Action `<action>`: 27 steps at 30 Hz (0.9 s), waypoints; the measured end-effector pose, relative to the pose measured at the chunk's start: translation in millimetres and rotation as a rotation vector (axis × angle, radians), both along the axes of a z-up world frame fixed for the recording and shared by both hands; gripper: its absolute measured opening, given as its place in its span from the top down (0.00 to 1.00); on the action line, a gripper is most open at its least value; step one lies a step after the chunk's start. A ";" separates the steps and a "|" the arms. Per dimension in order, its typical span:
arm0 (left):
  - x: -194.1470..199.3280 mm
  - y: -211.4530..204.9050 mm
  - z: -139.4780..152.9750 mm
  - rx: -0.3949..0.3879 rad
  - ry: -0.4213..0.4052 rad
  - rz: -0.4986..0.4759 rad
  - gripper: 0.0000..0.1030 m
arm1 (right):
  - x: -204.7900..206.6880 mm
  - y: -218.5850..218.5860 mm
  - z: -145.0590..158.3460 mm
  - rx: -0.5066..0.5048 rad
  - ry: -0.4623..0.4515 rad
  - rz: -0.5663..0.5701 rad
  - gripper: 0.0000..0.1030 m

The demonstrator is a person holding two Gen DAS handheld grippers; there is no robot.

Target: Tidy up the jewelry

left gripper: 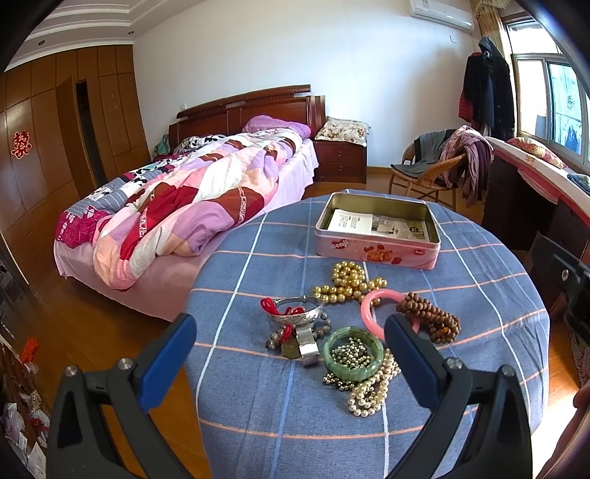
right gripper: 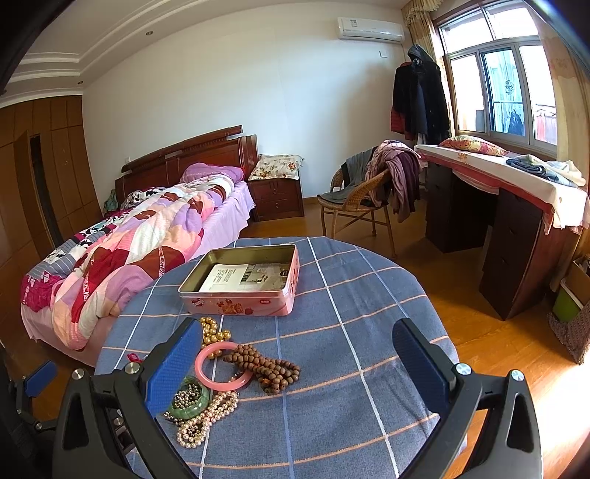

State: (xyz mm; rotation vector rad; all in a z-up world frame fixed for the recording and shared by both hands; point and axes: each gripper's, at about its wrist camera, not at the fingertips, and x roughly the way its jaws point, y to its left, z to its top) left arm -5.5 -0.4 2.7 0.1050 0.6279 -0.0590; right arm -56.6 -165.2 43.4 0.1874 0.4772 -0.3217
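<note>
Zero pieces in pink tin [left gripper: 376,250] yet; only paper inside. All jewelry lies heaped on tabletop [left gripper: 479,331] just before tin: gold beads [left gripper: 346,282], pink bangle [left gripper: 372,306], wooden beads [left gripper: 431,317], green bracelet [left gripper: 354,353], pearls [left gripper: 368,394], silver bangle [left gripper: 295,309]. Left gripper [left gripper: 291,339] jaws wide, empty, over heap. Right gripper [right gripper: 295,353] jaws wide, empty. Whole sorting apparently left.

White walls, orange-brown wood plank floor [right gripper: 479,331]. Dark wooden bed with patchwork pink-purple quilt [right gripper: 140,235] at 10 o'clock, brown wooden wardrobe wall [left gripper: 44,147] at 9. Dark wood nightstand [right gripper: 276,197] at 12, wicker chair draped with clothes [right gripper: 361,199] at 1. Sliding window [right gripper: 501,88] at 2, daylight coming in; white wall air conditioner [right gripper: 370,28] above; dark desk [right gripper: 509,235] under the window.
</note>
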 end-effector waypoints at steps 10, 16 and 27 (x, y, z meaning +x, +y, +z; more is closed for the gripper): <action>-0.7 0.4 -0.1 -0.002 -0.001 -0.002 0.00 | 0.0 -0.1 -0.3 0.000 0.001 0.001 0.01; -0.6 0.6 -0.1 -0.002 0.000 -0.002 0.00 | 0.4 -0.6 -1.3 0.002 0.000 0.002 0.01; -0.3 0.5 -0.2 -0.001 0.001 -0.001 0.00 | 0.7 0.5 -3.1 0.005 0.006 0.001 0.01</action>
